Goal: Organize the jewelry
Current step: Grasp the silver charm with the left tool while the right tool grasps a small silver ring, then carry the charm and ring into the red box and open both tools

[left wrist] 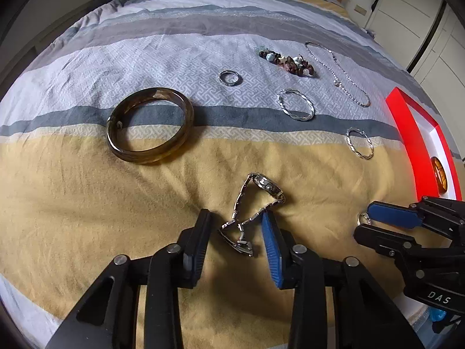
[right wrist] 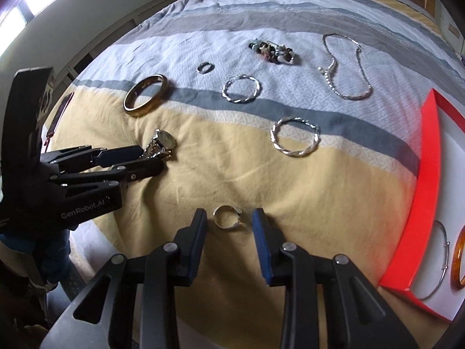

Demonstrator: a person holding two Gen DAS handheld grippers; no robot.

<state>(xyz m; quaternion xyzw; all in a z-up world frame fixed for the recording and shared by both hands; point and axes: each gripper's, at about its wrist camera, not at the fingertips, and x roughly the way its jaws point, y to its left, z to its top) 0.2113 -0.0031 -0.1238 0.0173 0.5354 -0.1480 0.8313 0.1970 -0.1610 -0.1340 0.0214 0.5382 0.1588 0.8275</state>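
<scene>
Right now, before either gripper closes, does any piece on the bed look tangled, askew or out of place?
Only the watch: it lies on its side with the metal band twisted and crumpled, not flat, between the open left gripper fingers. The silver ring lies flat between the open right gripper fingers. Nothing looks damaged.

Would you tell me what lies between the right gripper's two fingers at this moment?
A small silver ring lies on the yellow bedspread between the right gripper's fingers, with gaps either side, seen best in the right wrist view.
</scene>
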